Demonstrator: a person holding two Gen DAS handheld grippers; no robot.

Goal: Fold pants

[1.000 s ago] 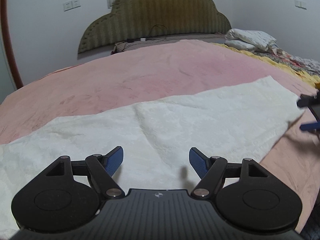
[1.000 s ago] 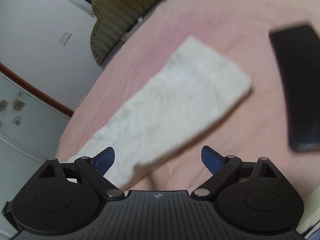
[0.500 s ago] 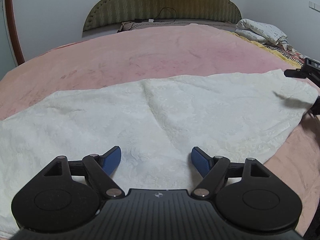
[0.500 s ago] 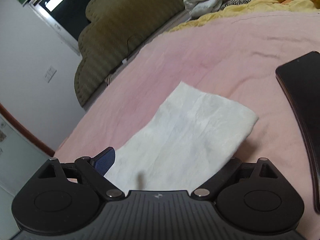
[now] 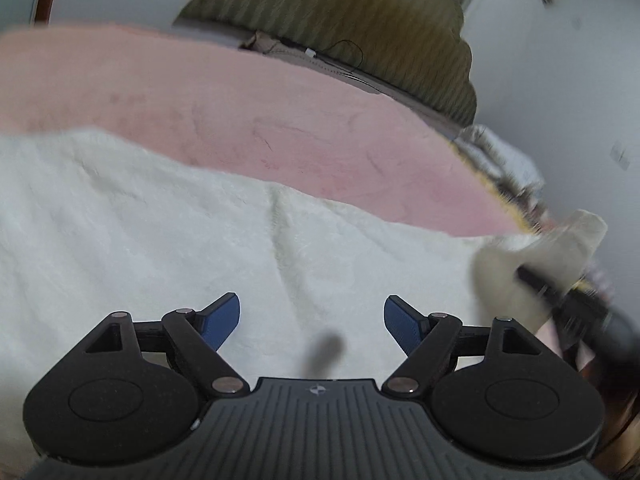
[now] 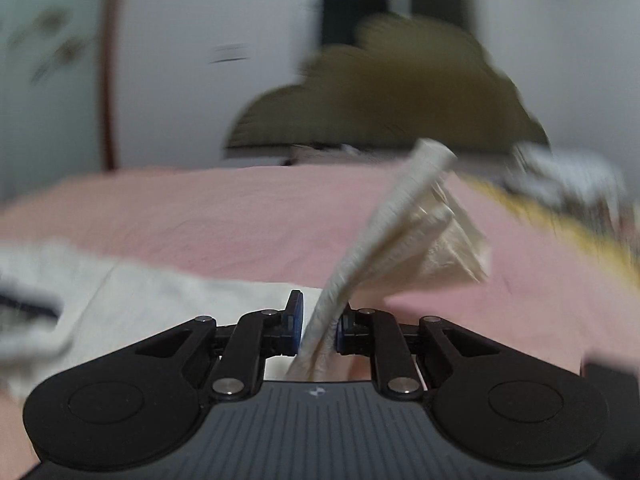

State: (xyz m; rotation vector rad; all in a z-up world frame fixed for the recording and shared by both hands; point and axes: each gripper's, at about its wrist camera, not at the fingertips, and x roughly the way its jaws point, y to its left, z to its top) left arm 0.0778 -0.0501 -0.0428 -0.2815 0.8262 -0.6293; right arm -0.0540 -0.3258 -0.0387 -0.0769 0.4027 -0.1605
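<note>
Both views motion-blurred; far bedding indistinct. White pants (image 5: pixel 168 240) lie flat on pink bed (image 5: pixel 240 112), long axis running sideways ahead of left gripper (image 5: pixel 312 318); left end cut off by frame. Left fingers wide apart above cloth, holding nothing. Right gripper (image 6: pixel 316 326) fingers, just closed, pinch pants end; raised edge slants up-right beyond fingertips.

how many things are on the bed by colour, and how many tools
white: 1, the pants
pink: 1, the blanket
tools: 2, the left tool open, the right tool shut on the pants' end
total: 4
</note>
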